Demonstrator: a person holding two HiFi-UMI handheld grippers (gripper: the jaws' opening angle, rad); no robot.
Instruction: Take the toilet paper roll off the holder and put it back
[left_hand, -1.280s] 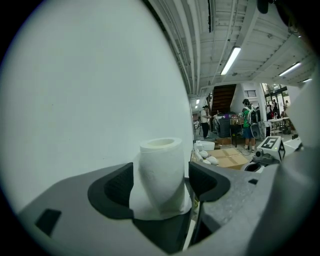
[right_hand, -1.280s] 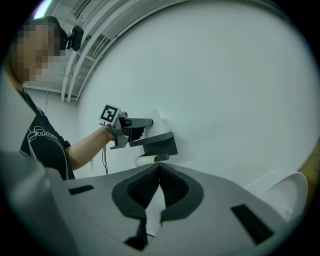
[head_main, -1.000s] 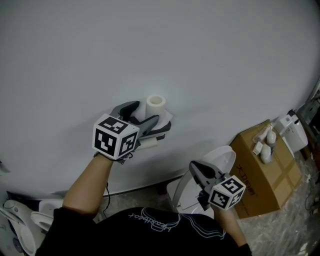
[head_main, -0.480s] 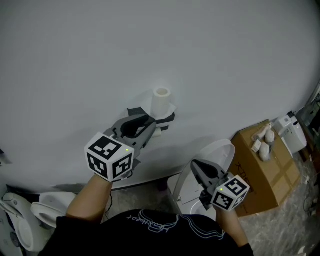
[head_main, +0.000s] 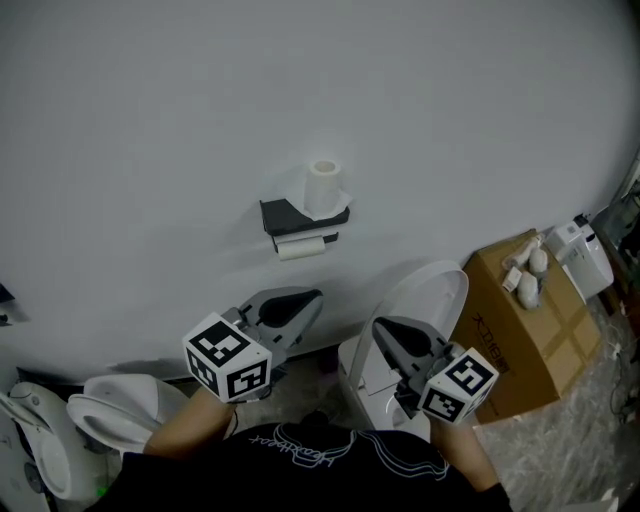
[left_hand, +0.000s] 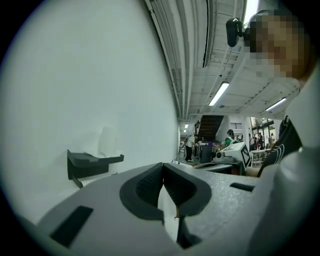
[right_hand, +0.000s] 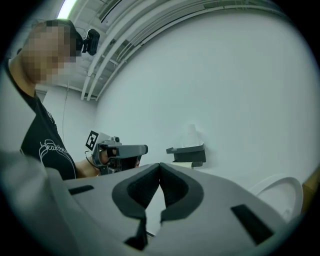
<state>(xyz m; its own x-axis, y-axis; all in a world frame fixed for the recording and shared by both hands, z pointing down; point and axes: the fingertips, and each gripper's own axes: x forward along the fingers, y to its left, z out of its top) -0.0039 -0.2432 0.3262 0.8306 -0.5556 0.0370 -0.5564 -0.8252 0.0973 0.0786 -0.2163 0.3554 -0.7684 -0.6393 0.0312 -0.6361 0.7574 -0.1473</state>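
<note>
A white toilet paper roll (head_main: 322, 187) stands upright on top of the dark grey wall holder (head_main: 292, 215). A second white roll (head_main: 300, 250) lies across under the holder. My left gripper (head_main: 306, 298) hangs well below the holder, away from the wall, shut with nothing between its jaws. My right gripper (head_main: 384, 327) is beside it over the toilet, shut and empty too. In the left gripper view the holder (left_hand: 92, 162) sits at the left, beyond my left gripper (left_hand: 163, 167). The right gripper view shows the holder (right_hand: 189, 152), the roll (right_hand: 192, 135) and my right gripper (right_hand: 159, 167).
A white toilet with its lid (head_main: 425, 305) raised stands under my right gripper. A cardboard box (head_main: 530, 335) with small white items on it is at the right, a white device (head_main: 583, 258) beyond it. Another white toilet (head_main: 110, 412) sits at lower left.
My left gripper has drawn back from the holder, down and towards me, and its jaws have gone from open to shut. The roll stays upright on the holder. The right gripper barely moved.
</note>
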